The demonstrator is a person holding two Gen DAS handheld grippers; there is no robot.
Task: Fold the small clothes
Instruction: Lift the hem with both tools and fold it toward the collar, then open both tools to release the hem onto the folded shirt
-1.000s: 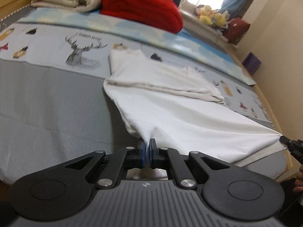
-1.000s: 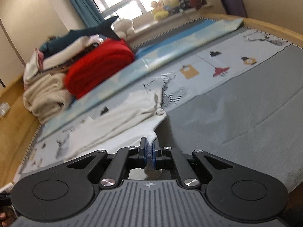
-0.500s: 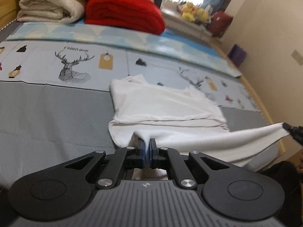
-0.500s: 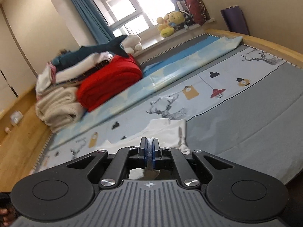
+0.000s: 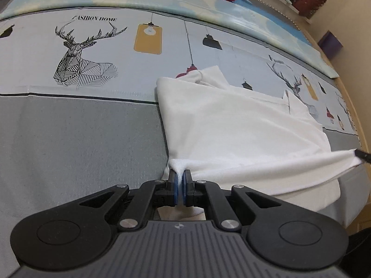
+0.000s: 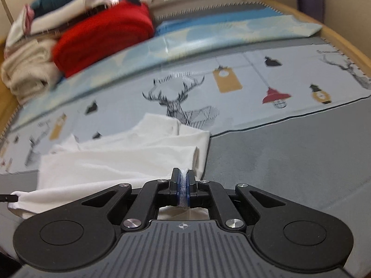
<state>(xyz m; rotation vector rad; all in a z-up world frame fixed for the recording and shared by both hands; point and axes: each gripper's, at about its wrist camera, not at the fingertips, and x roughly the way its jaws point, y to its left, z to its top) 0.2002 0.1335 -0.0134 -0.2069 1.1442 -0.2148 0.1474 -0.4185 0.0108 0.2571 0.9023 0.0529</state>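
Your hem fold has moved onto the white garment [image 5: 231,125] | bed [image 5: 69,143]: grey sheet clear leftward | left gripper [image 5: 180,180], right gripper [image 6: 183,181] clamped on hem corners

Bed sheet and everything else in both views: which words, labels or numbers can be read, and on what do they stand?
"FASHION HOME": on the bed sheet, above the deer drawing; the first letter is faint.
"Fashio...": on the sheet above a second deer, too small to read whole.
Right view: blurred, nothing can be read.
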